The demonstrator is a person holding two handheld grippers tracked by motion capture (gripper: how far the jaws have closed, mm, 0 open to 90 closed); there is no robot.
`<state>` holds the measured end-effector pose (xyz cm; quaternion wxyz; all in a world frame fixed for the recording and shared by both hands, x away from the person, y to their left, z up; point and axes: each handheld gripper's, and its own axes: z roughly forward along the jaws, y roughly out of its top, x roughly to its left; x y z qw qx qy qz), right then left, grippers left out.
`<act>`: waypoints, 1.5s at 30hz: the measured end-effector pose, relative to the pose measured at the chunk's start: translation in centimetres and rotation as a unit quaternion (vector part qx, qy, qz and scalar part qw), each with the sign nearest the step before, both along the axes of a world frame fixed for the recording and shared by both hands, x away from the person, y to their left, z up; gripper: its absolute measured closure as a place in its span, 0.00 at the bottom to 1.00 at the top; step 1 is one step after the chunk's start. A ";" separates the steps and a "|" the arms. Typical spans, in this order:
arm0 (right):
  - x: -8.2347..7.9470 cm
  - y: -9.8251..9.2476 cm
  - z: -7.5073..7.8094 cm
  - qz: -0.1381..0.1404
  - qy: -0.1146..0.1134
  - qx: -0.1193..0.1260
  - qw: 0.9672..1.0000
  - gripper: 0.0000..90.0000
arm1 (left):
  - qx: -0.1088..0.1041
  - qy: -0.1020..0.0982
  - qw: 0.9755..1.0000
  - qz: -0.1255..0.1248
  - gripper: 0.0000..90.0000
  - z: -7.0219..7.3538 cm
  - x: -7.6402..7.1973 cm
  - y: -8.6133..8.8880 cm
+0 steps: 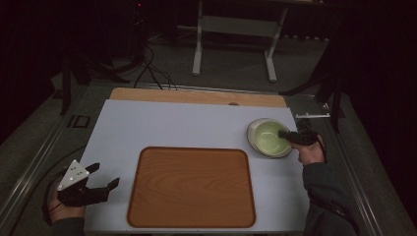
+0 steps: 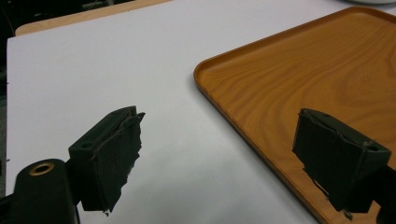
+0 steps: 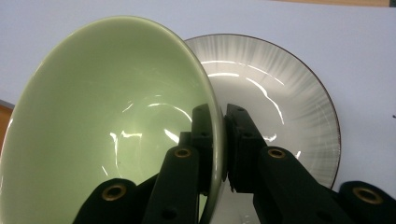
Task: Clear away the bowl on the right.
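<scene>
Pale green glazed bowl [image 3: 102,121], empty and glossy, tilted above a white plate [image 3: 280,93] with grey streaks and dark rim, at table's far right; wall pinched by right gripper [image 3: 224,140].

Empty wooden tray [image 1: 192,187] lay flat mid-table.

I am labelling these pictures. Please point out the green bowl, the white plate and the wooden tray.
green bowl [image 3: 107,116]: right gripper view, inner wall.
white plate [image 3: 280,98]: right gripper view, bare streaked surface beside the bowl.
wooden tray [image 1: 192,187]: high view, middle of its floor.
</scene>
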<state>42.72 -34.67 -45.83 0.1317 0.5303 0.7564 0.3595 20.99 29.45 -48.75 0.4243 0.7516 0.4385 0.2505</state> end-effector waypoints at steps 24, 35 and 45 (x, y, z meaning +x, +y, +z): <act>-0.8 2.6 2.7 0.052 -0.026 0.002 0.998 0.92 | 0.000 -0.002 1.000 0.000 0.17 0.0 0.0 0.0; -1.2 4.0 3.3 0.077 -0.034 0.004 0.996 0.92 | 0.000 -0.002 1.000 -0.001 0.17 0.0 0.0 0.0; -1.6 5.4 3.5 0.098 -0.039 0.001 0.994 0.92 | 0.000 -0.003 1.000 0.000 0.17 0.0 0.0 0.0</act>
